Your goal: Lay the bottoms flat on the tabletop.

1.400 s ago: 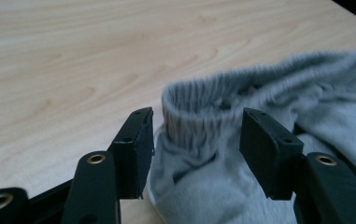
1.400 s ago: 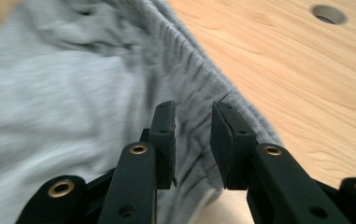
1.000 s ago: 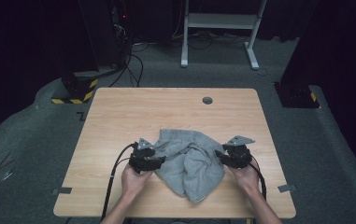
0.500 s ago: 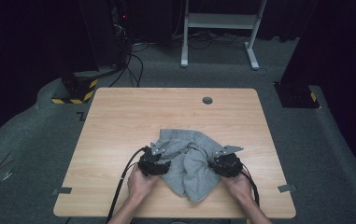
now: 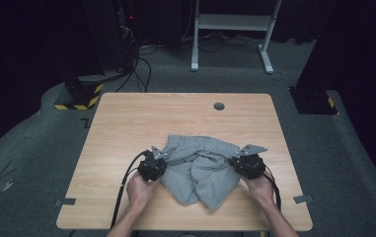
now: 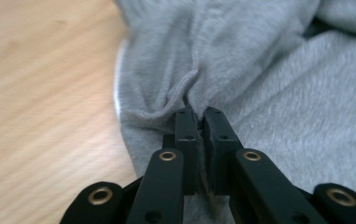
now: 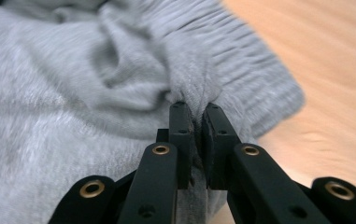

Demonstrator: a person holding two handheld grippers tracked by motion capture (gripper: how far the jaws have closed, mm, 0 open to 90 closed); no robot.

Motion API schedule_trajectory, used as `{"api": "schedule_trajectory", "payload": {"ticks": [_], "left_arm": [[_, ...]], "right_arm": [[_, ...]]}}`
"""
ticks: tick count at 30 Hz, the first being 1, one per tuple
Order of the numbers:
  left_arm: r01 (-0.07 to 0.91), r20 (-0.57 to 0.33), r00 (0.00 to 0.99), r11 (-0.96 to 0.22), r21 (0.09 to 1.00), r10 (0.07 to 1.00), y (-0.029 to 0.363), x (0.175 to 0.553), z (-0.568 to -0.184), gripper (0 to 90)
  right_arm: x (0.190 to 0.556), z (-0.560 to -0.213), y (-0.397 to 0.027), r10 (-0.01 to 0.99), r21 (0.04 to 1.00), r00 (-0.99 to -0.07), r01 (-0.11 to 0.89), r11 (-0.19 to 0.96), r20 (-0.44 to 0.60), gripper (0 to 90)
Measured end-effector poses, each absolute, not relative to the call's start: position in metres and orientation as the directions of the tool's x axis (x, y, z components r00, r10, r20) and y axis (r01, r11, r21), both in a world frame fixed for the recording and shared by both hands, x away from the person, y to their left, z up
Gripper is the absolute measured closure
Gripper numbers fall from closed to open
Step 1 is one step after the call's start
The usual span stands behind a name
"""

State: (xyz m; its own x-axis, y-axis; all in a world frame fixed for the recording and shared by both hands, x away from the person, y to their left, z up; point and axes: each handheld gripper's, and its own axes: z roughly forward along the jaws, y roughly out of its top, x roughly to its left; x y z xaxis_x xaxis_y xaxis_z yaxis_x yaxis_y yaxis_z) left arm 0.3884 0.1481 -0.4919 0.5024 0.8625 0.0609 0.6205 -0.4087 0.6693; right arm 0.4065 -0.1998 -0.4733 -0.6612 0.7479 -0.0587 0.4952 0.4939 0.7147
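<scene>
Both grippers have closed their jaws since the earlier frames and now pinch the grey cloth (image 5: 198, 170); each pair has just been closing, with fabric between the jaws.

Left gripper (image 5: 162, 160): at the cloth's left edge, held in the person's left hand (image 5: 140, 185). In the left gripper view (image 6: 198, 122) the jaws stand nearly together, with a ridge of fabric gathered up between the tips. Bare table (image 6: 40, 93) lies to the left of the cloth (image 6: 259, 79) there.

Right gripper (image 5: 240, 162): at the cloth's right edge, held in the right hand (image 5: 260, 186). In the right gripper view (image 7: 195, 119) the jaws clamp a fold by the ribbed band of the cloth (image 7: 87, 84).

Cloth: crumpled, lying on the near half of the table (image 5: 141, 118), between the two grippers, with a fold drooping toward the near edge. Small round hole (image 5: 219, 106) in the table at the far side, well apart from the cloth.
</scene>
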Motion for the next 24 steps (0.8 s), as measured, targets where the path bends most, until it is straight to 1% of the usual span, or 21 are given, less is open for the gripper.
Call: {"api": "schedule_trajectory", "payload": {"ticks": [4,7,8,9,11,12,13,15,17,19,20,22,24], "left_arm": [[0.623,0.067,0.459,-0.375,0.686,0.886,0.165,0.393,-0.483,85.2],[0.638,0.057,0.435,-0.352,0.685,0.899,0.172,0.399,-0.484,83.7],[0.637,0.057,0.435,-0.351,0.686,0.899,0.172,0.399,-0.486,81.9],[0.635,0.06,0.434,-0.352,0.688,0.899,0.17,0.399,-0.486,77.4],[0.628,0.048,0.436,-0.342,0.699,0.899,0.168,0.394,-0.485,65.5],[0.62,0.041,0.446,-0.342,0.706,0.894,0.167,0.391,-0.484,61.7],[0.614,0.035,0.451,-0.339,0.713,0.892,0.166,0.387,-0.482,57.8],[0.602,0.012,0.474,-0.334,0.725,0.88,0.163,0.38,-0.478,52.6],[0.588,-0.008,0.508,-0.34,0.734,0.861,0.157,0.371,-0.476,49.9],[0.578,0.004,0.544,-0.378,0.723,0.839,0.148,0.362,-0.479,48.4],[0.577,0.004,0.558,-0.392,0.717,0.83,0.143,0.358,-0.482,47.8],[0.586,-0.028,0.578,-0.391,0.709,0.815,0.137,0.354,-0.49,46.8],[0.597,-0.042,0.583,-0.394,0.699,0.811,0.131,0.354,-0.499,46.1]], "right_arm": [[0.418,-0.468,-0.21,0.774,0.716,-0.629,0.505,0.482,-0.077,83.9],[0.429,-0.476,-0.21,0.786,0.696,-0.614,0.532,0.482,-0.075,82.2],[0.432,-0.481,-0.208,0.787,0.679,-0.613,0.547,0.49,-0.074,80.3],[0.434,-0.486,-0.205,0.789,0.667,-0.61,0.556,0.497,-0.079,76.0],[0.433,-0.49,-0.202,0.798,0.672,-0.598,0.564,0.48,-0.068,68.4],[0.43,-0.488,-0.202,0.802,0.687,-0.596,0.563,0.459,-0.047,64.6],[0.426,-0.486,-0.202,0.801,0.702,-0.596,0.551,0.451,-0.047,60.9],[0.416,-0.479,-0.2,0.798,0.725,-0.6,0.526,0.445,-0.054,57.2],[0.404,-0.475,-0.2,0.786,0.742,-0.617,0.508,0.436,-0.039,55.9],[0.393,-0.477,-0.197,0.773,0.743,-0.634,0.5,0.445,-0.035,54.6],[0.387,-0.479,-0.196,0.767,0.743,-0.641,0.497,0.449,-0.034,54.0],[0.378,-0.486,-0.193,0.755,0.735,-0.655,0.502,0.456,-0.021,51.8],[0.374,-0.496,-0.19,0.752,0.717,-0.659,0.515,0.469,-0.019,49.4]]}}
